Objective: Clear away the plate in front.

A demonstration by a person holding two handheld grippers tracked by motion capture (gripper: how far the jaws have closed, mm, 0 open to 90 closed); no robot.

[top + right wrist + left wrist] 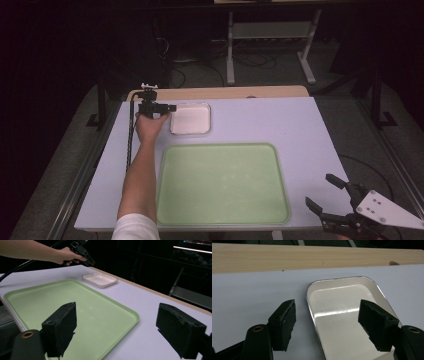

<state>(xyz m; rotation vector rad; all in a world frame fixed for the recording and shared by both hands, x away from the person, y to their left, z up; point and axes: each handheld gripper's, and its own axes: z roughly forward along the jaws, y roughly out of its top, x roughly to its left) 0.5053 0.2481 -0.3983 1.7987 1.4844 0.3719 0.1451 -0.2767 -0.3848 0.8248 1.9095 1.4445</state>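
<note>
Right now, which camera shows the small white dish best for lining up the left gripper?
The left gripper view: the white dish sits close, its near rim between the open jaws. The high view shows it whole but small; the right gripper view shows it far off.

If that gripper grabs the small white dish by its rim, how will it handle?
The small white dish looks rigid, so it should lift without bending. Its glossy glaze may slip between the left gripper pads. Shallow and flat-bottomed, it seems unlikely to tip or roll.

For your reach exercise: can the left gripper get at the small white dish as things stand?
Probably yes: the left gripper is open, straddling the near rim of the dish, with nothing between.
</note>
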